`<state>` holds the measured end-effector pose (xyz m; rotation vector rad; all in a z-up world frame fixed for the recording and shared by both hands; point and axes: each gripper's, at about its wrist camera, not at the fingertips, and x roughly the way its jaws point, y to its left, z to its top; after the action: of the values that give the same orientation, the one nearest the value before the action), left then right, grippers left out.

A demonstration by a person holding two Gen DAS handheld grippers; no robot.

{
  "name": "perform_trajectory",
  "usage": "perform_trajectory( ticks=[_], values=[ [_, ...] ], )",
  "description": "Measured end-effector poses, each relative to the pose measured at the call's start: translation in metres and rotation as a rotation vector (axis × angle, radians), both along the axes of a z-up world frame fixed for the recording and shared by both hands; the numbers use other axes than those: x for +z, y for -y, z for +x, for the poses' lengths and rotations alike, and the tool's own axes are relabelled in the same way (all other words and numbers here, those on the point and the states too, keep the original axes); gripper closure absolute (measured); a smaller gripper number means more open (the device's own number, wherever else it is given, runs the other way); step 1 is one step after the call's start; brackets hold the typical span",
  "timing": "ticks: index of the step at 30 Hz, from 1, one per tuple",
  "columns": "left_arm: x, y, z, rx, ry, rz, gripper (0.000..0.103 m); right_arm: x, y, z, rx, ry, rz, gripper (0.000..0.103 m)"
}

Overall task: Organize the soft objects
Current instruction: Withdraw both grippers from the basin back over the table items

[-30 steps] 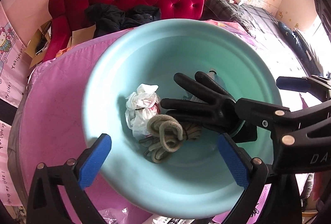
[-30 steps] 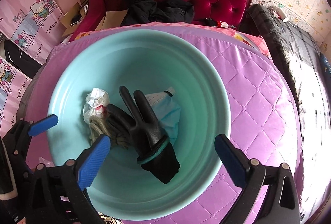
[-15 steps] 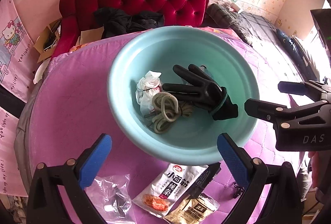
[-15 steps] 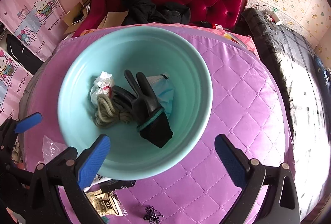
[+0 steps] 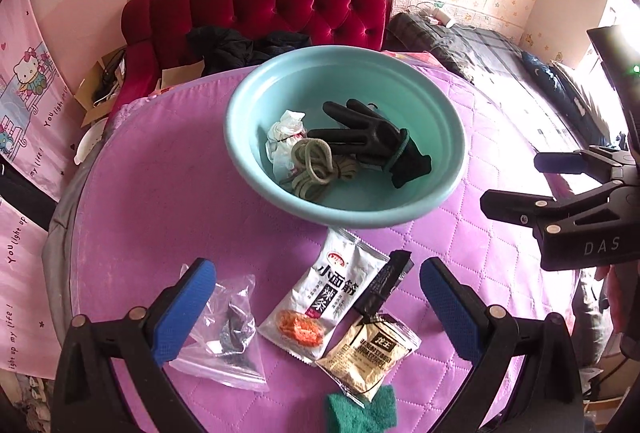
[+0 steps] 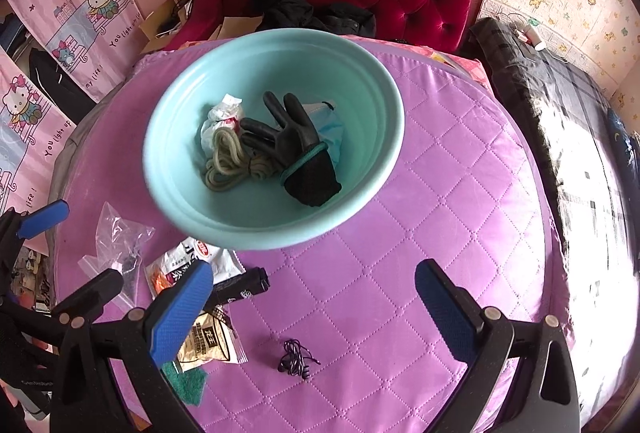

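We are holding both hand-held grippers, left (image 5: 312, 307) and right (image 6: 314, 307), wide open and empty at six o'clock of the bowl (image 6: 168, 137) containing the glove (image 6: 294, 149).

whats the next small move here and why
Probably lower the left gripper onto the green scrub pad at the near edge of the purple quilt. The teal basin already holds the black glove, rope and white bag, both grippers are open and empty, and the pad looks like a soft item not yet in the basin.

Both wrist views down onto basin (image 5: 448, 137)
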<state>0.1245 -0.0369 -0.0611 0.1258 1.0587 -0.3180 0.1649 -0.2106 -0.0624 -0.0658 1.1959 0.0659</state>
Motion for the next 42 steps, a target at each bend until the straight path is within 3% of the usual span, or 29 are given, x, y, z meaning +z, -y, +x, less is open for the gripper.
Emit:
perform_trajectory(
  ticks=[14,28,32,42],
  values=[
    [-0.029,-0.017,-0.063,-0.022,-0.037,0.003,0.0,-0.027,0.004,-0.06,0.026,-0.015,-0.01,0.0],
    [-0.076,-0.024,-0.111,-0.048,-0.107,-0.008,0.0,-0.071,0.004,-0.102,0.031,-0.031,0.017,0.0],
    [-0.092,-0.026,-0.118,-0.035,-0.162,-0.016,0.0,-0.084,0.005,-0.108,0.035,-0.053,0.013,0.0],
    [-0.103,-0.028,-0.118,-0.028,-0.197,-0.015,0.0,-0.1,0.006,-0.11,0.025,-0.1,0.004,0.0]
  ],
)
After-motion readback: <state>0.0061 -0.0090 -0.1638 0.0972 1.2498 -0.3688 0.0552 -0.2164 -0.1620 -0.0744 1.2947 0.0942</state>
